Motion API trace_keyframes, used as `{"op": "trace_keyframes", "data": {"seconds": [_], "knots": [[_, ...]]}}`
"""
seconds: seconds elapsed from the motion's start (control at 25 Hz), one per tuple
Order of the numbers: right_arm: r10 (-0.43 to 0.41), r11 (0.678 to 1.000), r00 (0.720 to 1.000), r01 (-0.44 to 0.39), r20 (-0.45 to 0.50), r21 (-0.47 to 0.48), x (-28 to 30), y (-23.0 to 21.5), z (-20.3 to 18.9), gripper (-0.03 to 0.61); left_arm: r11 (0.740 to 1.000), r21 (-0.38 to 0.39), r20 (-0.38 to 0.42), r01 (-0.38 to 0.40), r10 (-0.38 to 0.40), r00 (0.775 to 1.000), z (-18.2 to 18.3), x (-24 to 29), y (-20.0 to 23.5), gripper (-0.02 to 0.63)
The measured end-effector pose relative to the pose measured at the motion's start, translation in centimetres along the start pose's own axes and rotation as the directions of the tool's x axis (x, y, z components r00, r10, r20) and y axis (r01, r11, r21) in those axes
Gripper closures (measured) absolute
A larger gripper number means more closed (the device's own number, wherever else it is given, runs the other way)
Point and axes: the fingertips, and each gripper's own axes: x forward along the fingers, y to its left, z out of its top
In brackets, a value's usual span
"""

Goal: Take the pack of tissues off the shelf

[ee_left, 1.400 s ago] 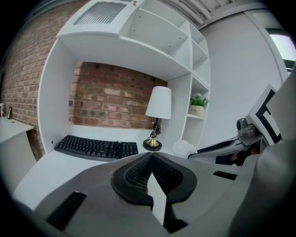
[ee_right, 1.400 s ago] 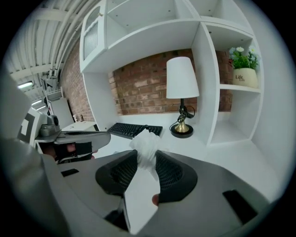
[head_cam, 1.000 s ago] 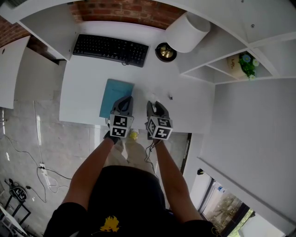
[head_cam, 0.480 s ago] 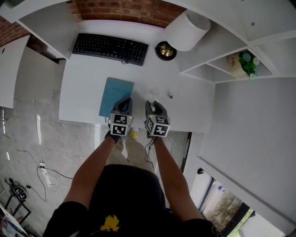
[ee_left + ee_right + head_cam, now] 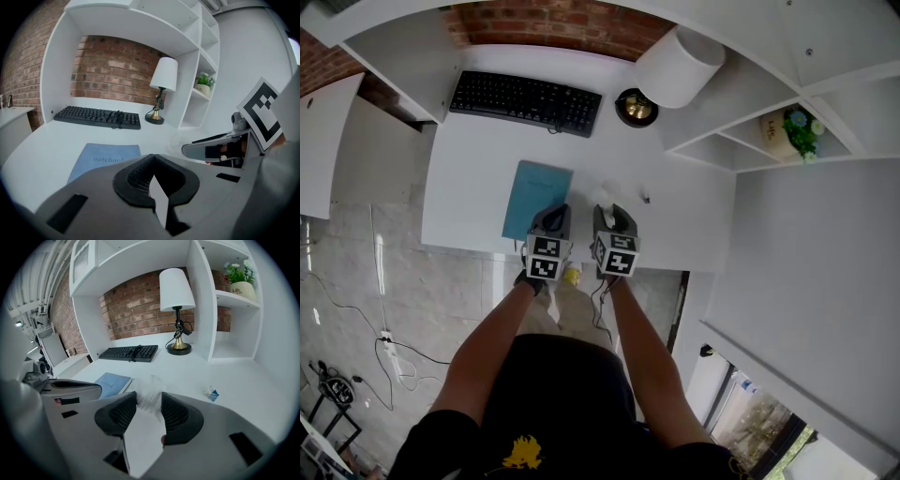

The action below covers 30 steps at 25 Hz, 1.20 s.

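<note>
The pack of tissues (image 5: 149, 393), white in clear wrap, lies on the white desk (image 5: 469, 178) right of the notebook. It sits between the fingers of my right gripper (image 5: 149, 404). Those jaws have just been opening, and the pads now flank the pack loosely. In the head view the pack (image 5: 608, 194) pokes out ahead of the right gripper (image 5: 614, 212). My left gripper (image 5: 551, 216) hovers beside it over the notebook's near corner. The left gripper (image 5: 152, 158) has its fingertips together with nothing between them.
A blue notebook (image 5: 534, 192) lies left of the pack, with a black keyboard (image 5: 525, 98) behind it. A lamp (image 5: 680, 64) stands at the back right beside white shelves holding a potted plant (image 5: 802, 131). A small blue binder clip (image 5: 212, 393) lies right of the pack.
The left gripper has sunk a little toward the desk. The right gripper stays in place, and the pack shows a bit more in front of its jaws.
</note>
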Motion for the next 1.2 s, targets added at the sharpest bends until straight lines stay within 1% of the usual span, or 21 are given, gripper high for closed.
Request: {"op": "trace_keyframes", "data": {"seconds": [0.08,0.32,0.48,0.76,1.2], "knots": [[-0.010,1.000,1.000,0.010,-0.004,0.004,0.0,-0.2,-0.1,0.399,1.000,0.002,0.001,-0.001,0.001,1.000,0.0,-0.1,0.1,0.603],[-0.030,1.000,1.000,0.030,-0.002,-0.004,-0.1,-0.6,-0.2,0.396,1.000,0.001,0.005,-0.001,0.001,1.000,0.2,-0.2,0.1,0.603],[-0.044,0.999,0.999,0.044,0.003,0.000,-0.2,-0.9,-0.2,0.386,1.000,0.015,0.008,0.007,-0.007,1.000,0.5,-0.2,-0.3,0.603],[-0.051,0.999,0.999,0.051,0.002,0.001,-0.5,-1.2,-0.3,0.345,1.000,0.017,0.010,0.009,-0.010,1.000,0.7,-0.3,-0.4,0.603],[-0.071,0.997,0.997,0.071,-0.001,-0.008,-0.9,-1.3,-0.4,0.345,1.000,0.015,0.019,0.017,-0.018,1.000,1.1,-0.1,-0.6,0.603]]}}
